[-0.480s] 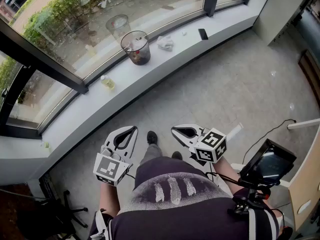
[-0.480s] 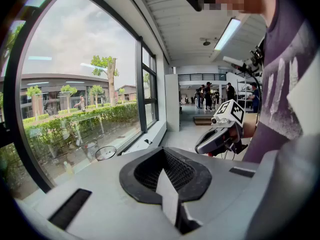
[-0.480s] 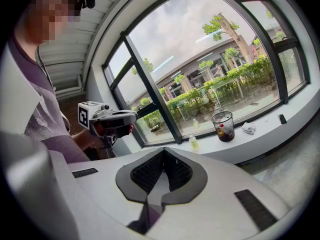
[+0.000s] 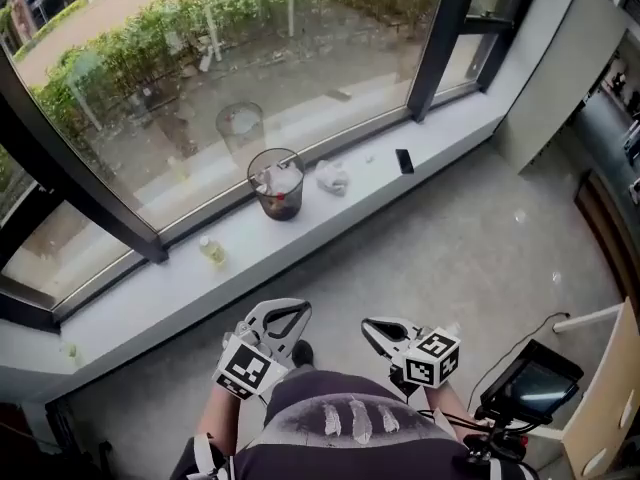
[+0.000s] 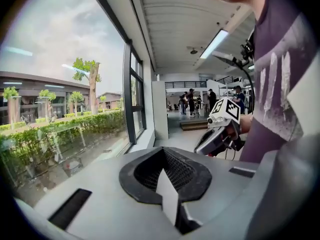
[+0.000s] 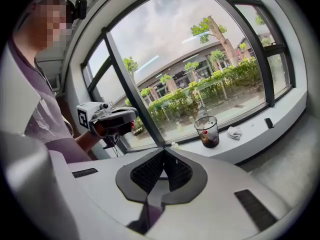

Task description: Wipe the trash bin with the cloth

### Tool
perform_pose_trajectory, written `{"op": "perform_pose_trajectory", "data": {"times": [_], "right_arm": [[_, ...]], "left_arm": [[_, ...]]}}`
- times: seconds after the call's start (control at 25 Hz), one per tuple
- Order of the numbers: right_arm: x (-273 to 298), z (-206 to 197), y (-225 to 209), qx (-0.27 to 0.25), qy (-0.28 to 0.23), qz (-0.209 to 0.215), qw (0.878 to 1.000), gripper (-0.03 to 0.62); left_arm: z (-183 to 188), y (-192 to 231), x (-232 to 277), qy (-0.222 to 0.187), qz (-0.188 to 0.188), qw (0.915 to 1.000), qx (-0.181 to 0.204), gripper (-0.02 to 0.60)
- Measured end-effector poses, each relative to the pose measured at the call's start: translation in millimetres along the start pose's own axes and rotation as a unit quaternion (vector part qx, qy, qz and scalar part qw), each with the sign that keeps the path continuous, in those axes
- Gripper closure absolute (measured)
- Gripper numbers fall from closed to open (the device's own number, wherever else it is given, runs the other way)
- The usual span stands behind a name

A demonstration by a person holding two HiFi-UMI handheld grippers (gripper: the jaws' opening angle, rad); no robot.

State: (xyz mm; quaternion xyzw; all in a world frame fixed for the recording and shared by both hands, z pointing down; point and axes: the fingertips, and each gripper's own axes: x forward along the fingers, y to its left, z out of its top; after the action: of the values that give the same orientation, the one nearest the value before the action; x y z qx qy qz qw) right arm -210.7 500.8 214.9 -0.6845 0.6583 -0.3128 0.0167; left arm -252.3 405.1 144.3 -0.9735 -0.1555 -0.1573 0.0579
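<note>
A small clear trash bin with rubbish inside stands on the white window ledge; it shows too in the right gripper view, trash bin. A crumpled white cloth lies on the ledge just right of it, cloth. My left gripper and right gripper are both shut and empty, held close to my body, well short of the ledge. Each appears in the other's view: right gripper, left gripper.
A black phone lies on the ledge right of the cloth, and a small yellow bottle left of the bin. A monitor and a cable sit at my right. Grey floor lies between me and the ledge.
The head view has tilted up, so the bin and ledge sit lower and nearer the middle. Both grippers have slid lower in the picture and stay shut.
</note>
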Motion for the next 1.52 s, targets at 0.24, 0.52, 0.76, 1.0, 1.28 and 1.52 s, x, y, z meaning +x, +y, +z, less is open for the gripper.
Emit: {"op": "perform_pose_trajectory", "data": {"times": [0.24,0.52,0.76,1.0,1.28,1.52], "right_arm": [[52,33,-13,-0.020,0.000,0.015,1.000,0.595],[106,83,-17,-0.061,0.028,0.074,0.995,0.595],[157,119,-23,-0.103,0.055,0.157,0.981,0.595],[175,163,-75,-0.101,0.067,0.223,0.967,0.595],[168,193,-150,-0.155,0.093,0.226,0.957,0.595],[181,240,-174,-0.102,0.042,0.228,0.967,0.595]], "left_arm": [[-1,82,10,-0.053,-0.001,0.9976,-0.043,0.589],[18,157,-4,-0.098,0.072,0.9844,-0.127,0.589],[20,193,-2,-0.045,0.146,0.9813,-0.117,0.589],[39,222,49,-0.030,0.193,0.9724,-0.129,0.589],[63,235,104,0.009,0.239,0.9640,-0.116,0.589],[65,264,107,0.014,0.262,0.9576,-0.118,0.589]]}}
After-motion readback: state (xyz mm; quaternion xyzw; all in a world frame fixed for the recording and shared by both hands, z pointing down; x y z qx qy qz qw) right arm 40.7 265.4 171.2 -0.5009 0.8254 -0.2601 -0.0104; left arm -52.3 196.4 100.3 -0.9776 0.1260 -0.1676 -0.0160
